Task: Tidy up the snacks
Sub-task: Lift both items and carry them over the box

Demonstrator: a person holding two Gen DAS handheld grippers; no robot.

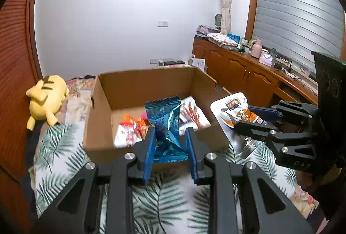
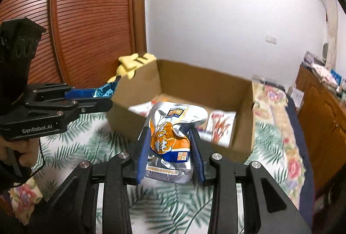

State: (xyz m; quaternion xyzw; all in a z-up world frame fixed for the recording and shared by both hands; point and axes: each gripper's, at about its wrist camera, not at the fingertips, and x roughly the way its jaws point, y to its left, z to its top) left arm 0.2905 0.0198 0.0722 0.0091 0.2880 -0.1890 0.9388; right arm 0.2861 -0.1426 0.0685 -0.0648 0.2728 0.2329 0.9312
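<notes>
An open cardboard box [image 1: 103, 91] [image 2: 173, 73] stands on the leaf-print bedspread. Several white and orange snack packets [image 1: 129, 132] [image 2: 222, 125] lie inside it. My left gripper [image 1: 169, 136] [image 2: 103, 95] is shut on a blue foil snack packet [image 1: 166, 123] [image 2: 106, 90], held above the box's near wall. My right gripper [image 2: 170, 138] [image 1: 242, 117] is shut on a silver and orange snack pouch [image 2: 170, 136] [image 1: 231, 108], held just outside the box's near right corner.
A yellow plush toy [image 1: 46, 97] [image 2: 135, 63] lies on the bed left of the box. A wooden cabinet [image 1: 244, 73] with cluttered top runs along the right. A brown slatted wardrobe door [image 2: 86, 17] stands at the left.
</notes>
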